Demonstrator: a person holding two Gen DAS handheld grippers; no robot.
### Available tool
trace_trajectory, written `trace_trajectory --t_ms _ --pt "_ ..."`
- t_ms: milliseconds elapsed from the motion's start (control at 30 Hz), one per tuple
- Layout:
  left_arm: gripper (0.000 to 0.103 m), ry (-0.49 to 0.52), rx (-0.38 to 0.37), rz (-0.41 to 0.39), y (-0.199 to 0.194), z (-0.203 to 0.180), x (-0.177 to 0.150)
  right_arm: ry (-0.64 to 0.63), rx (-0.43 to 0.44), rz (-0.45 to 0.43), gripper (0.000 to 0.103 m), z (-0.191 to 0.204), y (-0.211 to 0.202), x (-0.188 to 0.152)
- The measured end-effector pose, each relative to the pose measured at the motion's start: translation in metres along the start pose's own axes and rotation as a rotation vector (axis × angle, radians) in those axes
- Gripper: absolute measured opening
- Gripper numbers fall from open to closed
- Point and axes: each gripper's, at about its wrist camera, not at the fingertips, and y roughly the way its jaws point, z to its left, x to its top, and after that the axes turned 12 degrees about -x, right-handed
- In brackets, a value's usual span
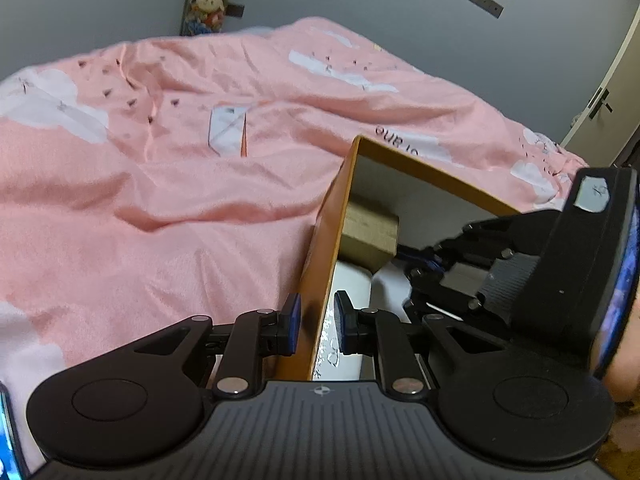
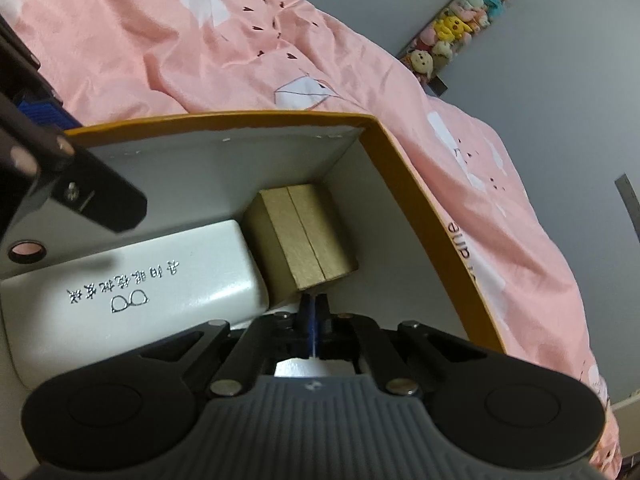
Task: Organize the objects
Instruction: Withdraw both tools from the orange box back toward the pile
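An orange box with white inner walls lies on the bed. Inside it, a small gold box sits at the far corner, and a white glasses case with printed characters lies beside it. My left gripper straddles the box's near side wall, one pad outside and one inside, shut on that wall. One of its fingers shows at the upper left in the right wrist view. My right gripper is inside the orange box, shut with nothing between its pads, tips just short of the gold box.
A rumpled pink duvet with white cloud prints covers the bed around the box. A column of plush toys hangs on the grey wall. A door stands at the far right. A hand holds the right gripper.
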Motion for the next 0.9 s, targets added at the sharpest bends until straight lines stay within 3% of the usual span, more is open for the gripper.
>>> trace_trajectory --t_ms 300,367,400,433,500,667,800,900 --pt "0.026 0.199 0.162 -0.202 -0.032 -0.037 -0.009 0.206 -0.002 0.021 0.003 -0.026 -0.054 -0.012" --pt "0.029 0.243 0.187 -0.246 -0.042 -0.045 -0.011 0.258 -0.001 0.013 0.009 -0.030 -0.072 -0.016" --pt "0.030 0.262 0.195 -0.263 -0.047 -0.049 -0.012 0.295 -0.006 0.011 0.017 -0.033 -0.082 -0.018" --pt "0.032 0.281 0.203 -0.279 -0.052 -0.053 -0.012 0.331 -0.010 0.014 0.032 -0.035 -0.091 -0.021" --pt "0.034 0.312 0.217 -0.302 -0.062 -0.062 -0.015 0.401 -0.019 0.014 0.042 -0.040 -0.108 -0.027" --pt "0.048 0.349 0.167 -0.283 -0.078 -0.076 -0.026 0.566 -0.044 0.006 0.042 -0.053 -0.145 -0.042" --pt "0.049 0.353 0.077 -0.205 -0.086 -0.077 -0.037 0.670 -0.098 -0.010 0.052 -0.054 -0.177 -0.061" --pt "0.049 0.295 -0.031 -0.120 -0.093 -0.069 -0.042 0.713 -0.117 0.001 0.052 -0.049 -0.197 -0.075"
